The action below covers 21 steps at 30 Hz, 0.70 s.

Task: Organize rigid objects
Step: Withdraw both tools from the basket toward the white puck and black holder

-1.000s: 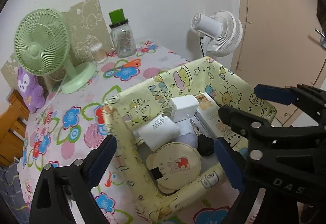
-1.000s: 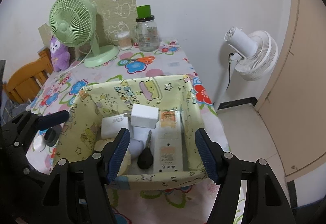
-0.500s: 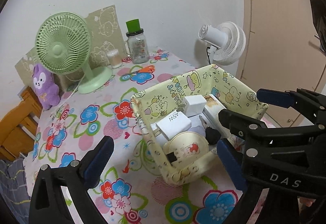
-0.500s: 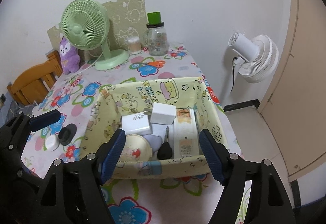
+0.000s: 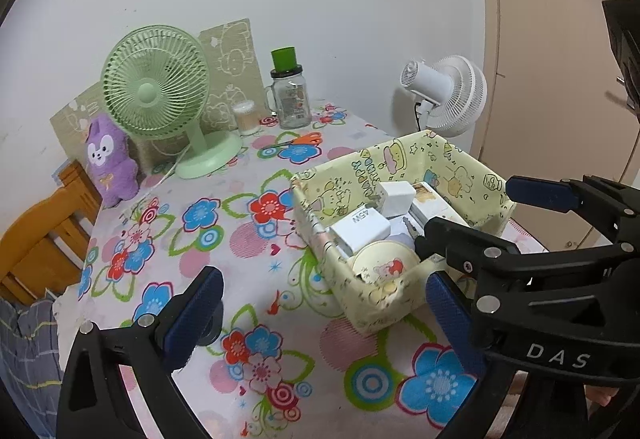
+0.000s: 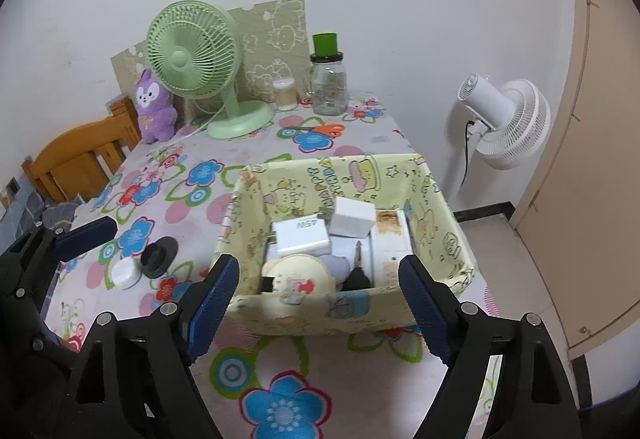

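Left wrist view: left gripper (image 5: pixel 320 307) wide open, nothing in it, hanging over the flowered table (image 5: pixel 224 231) just left of the yellow box (image 5: pixel 384 303). Box already holds two white chargers (image 5: pixel 364 225), a round cream case (image 5: pixel 380 265), more behind. The right gripper's black frame blocks the box's right half.

Right wrist view: right gripper (image 6: pixel 316 299) also wide open and empty, straddling the box's near wall (image 6: pixel 320 309). Left of the box, loose on the table: a small white case (image 6: pixel 126 273) and a black round puck (image 6: pixel 159 252), touching or nearly so.

Those two look like what's left. Both likely light, hard plastic, smooth, so slip risk. I'd pinch the white case across its flat sides; puck by its raised centre.
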Available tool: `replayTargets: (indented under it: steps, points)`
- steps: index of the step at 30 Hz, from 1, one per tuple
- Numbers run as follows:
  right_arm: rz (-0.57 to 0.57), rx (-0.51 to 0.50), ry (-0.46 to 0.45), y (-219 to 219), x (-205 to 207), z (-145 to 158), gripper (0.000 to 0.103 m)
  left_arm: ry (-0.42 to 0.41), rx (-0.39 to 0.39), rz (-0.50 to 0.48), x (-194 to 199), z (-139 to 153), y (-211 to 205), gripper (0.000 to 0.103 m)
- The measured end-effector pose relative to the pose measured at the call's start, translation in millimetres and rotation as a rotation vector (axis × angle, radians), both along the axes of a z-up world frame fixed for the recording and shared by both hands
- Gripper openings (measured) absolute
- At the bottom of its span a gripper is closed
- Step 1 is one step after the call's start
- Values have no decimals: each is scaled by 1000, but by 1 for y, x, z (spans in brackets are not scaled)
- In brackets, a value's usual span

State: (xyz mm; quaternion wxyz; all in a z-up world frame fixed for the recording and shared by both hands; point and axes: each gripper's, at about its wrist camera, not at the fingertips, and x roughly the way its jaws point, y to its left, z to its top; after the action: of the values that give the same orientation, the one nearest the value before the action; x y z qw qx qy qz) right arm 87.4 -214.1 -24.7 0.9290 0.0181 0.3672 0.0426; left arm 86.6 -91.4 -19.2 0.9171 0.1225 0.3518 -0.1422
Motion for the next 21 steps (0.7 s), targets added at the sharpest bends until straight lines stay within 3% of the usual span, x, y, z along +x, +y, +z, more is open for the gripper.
replayTargets:
  steps: [21]
  points:
    - [63,-38,-41,58,-34,5,92,-29,-17,66,-35,-1,50,103]
